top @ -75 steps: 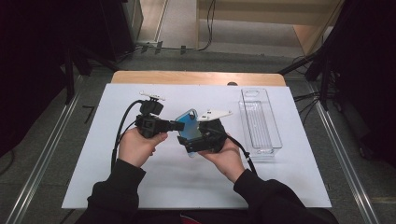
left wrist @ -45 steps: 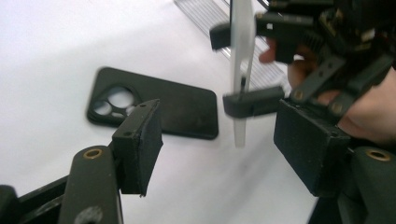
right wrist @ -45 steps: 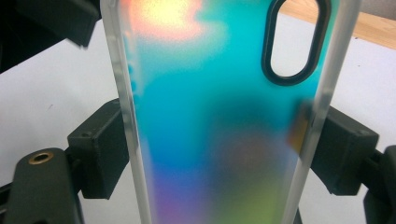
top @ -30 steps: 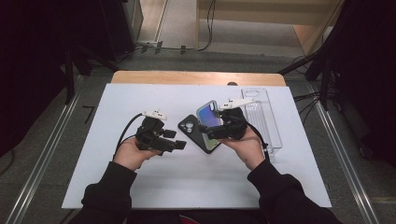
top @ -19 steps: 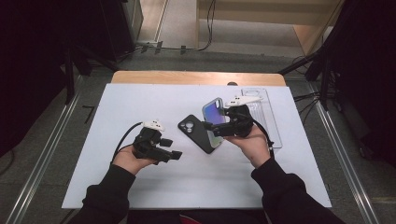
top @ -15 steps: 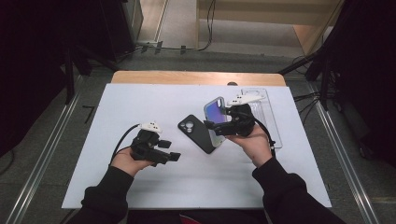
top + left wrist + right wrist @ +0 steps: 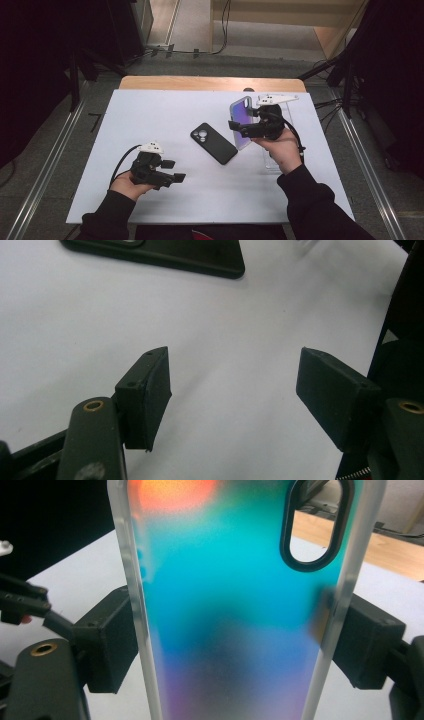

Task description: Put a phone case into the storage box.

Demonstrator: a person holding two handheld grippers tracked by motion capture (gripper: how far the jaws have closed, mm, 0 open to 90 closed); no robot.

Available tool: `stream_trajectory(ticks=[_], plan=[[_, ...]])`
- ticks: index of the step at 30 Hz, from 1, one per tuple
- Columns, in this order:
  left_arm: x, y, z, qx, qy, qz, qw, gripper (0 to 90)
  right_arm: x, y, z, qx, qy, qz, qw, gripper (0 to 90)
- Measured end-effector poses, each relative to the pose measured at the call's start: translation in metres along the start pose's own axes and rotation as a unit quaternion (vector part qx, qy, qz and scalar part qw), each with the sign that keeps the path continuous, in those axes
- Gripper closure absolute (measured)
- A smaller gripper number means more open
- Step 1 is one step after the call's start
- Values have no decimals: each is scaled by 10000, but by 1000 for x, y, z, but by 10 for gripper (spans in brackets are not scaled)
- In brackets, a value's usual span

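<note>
the bench [image 7: 150, 115] has a white top, with a strip of bare wood [image 7: 210, 83] along its far edge at twelve o'clock. a black phone [image 7: 214, 143] lies flat on the white, just right of the middle, turned slantwise so its camera end points toward ten o'clock. a clear plastic tray [image 7: 287, 107] rests on the top at about two o'clock from the phone, near the right edge, partly hidden.
</note>
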State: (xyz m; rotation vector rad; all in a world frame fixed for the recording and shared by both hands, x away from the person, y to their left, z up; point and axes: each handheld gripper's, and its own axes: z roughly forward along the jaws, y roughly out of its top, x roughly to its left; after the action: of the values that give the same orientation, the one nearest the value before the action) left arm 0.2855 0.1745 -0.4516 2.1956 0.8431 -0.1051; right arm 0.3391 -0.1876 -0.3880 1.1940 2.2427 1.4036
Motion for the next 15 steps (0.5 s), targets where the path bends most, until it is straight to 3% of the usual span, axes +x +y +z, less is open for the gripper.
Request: stream_trajectory(ticks=[9,15], plan=[[-1,-5,-3,-87,30,-105,9999,294,-20,7,-19,-309,-332,248,9987,150],[2,-7,-4,-129,79,-152,9998,294,-35,8,-25,-368,-626,448,9964,150]])
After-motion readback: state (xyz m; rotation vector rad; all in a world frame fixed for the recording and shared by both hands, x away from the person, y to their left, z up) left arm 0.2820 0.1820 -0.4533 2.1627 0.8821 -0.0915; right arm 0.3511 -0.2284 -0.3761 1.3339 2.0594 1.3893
